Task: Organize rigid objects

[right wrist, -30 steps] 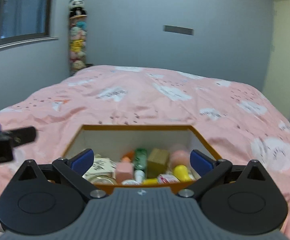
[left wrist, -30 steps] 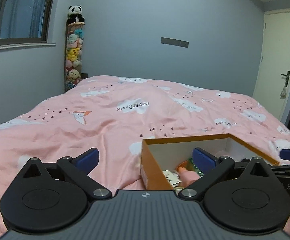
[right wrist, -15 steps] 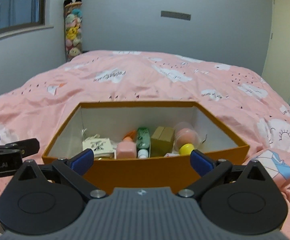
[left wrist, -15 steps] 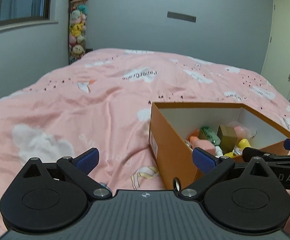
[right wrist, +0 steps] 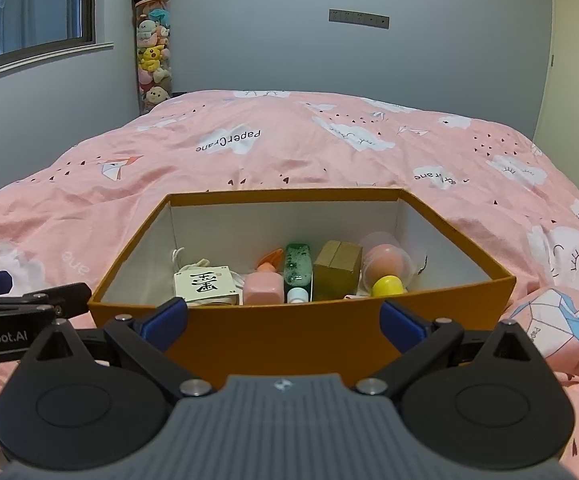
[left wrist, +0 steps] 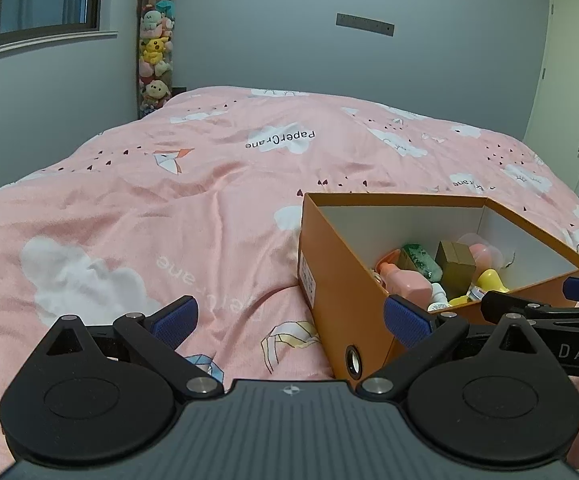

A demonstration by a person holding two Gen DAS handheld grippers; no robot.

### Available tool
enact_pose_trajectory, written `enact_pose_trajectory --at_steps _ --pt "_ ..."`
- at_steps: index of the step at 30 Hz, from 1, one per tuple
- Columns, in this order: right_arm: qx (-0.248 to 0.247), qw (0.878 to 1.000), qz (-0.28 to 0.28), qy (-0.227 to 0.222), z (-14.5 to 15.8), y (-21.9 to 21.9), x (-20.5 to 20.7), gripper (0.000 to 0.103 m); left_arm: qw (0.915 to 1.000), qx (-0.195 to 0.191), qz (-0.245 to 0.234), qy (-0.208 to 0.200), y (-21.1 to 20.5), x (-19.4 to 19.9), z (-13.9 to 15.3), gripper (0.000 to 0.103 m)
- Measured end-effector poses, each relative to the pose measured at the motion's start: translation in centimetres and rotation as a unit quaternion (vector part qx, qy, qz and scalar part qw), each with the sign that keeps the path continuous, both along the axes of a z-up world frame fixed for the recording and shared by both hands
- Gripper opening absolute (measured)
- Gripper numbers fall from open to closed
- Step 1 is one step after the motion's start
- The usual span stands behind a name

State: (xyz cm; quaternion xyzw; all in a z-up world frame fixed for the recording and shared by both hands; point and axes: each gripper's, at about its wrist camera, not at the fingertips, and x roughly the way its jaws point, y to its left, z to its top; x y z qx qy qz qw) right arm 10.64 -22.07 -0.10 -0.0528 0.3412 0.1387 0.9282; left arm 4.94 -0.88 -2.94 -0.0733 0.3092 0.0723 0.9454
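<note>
An orange cardboard box (right wrist: 297, 332) with a white inside sits on the pink bedspread. In it lie a pink bottle (right wrist: 263, 288), a green bottle (right wrist: 298, 268), a brown carton (right wrist: 337, 270), a clear cup with a pink ball (right wrist: 385, 258), a yellow piece (right wrist: 387, 286) and a white tag with a black character (right wrist: 205, 284). The same box (left wrist: 341, 280) shows at the right of the left wrist view. My right gripper (right wrist: 285, 320) stands open just before the box's near wall. My left gripper (left wrist: 289, 320) is open and empty, left of the box.
The pink bedspread (left wrist: 169, 200) stretches far to the left and behind the box. A tall tube of plush toys (left wrist: 155, 48) stands in the far corner. A white door (left wrist: 569, 80) is at the right wall. A window (right wrist: 29, 8) is at upper left.
Both grippers have risen and pulled back a little, so the box now sits lower and farther in each view with more of its inside showing. Both stay open.
</note>
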Motion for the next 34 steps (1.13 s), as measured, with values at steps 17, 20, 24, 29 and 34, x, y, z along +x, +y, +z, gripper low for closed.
enact_pose_trajectory --at_steps 17,20,24,29,34 --pt "0.008 1.0 0.001 0.006 -0.17 -0.24 0.28 0.1 0.9999 0.003 0.01 -0.003 0.07 -0.22 0.23 0.103" --pt "0.008 1.0 0.001 0.006 -0.16 -0.25 0.25 0.1 0.9999 0.003 0.01 -0.003 0.08 -0.2 0.22 0.103" --pt "0.008 1.0 0.001 0.006 -0.16 -0.24 0.26 0.1 0.9999 0.003 0.01 -0.003 0.08 -0.21 0.22 0.103" --pt "0.009 1.0 0.001 0.006 -0.16 -0.27 0.25 0.101 0.9999 0.004 0.009 -0.004 0.08 -0.22 0.26 0.103" --pt "0.009 1.0 0.001 0.007 -0.2 -0.12 0.23 0.1 0.9999 0.005 0.01 -0.004 0.14 -0.25 0.35 0.103"
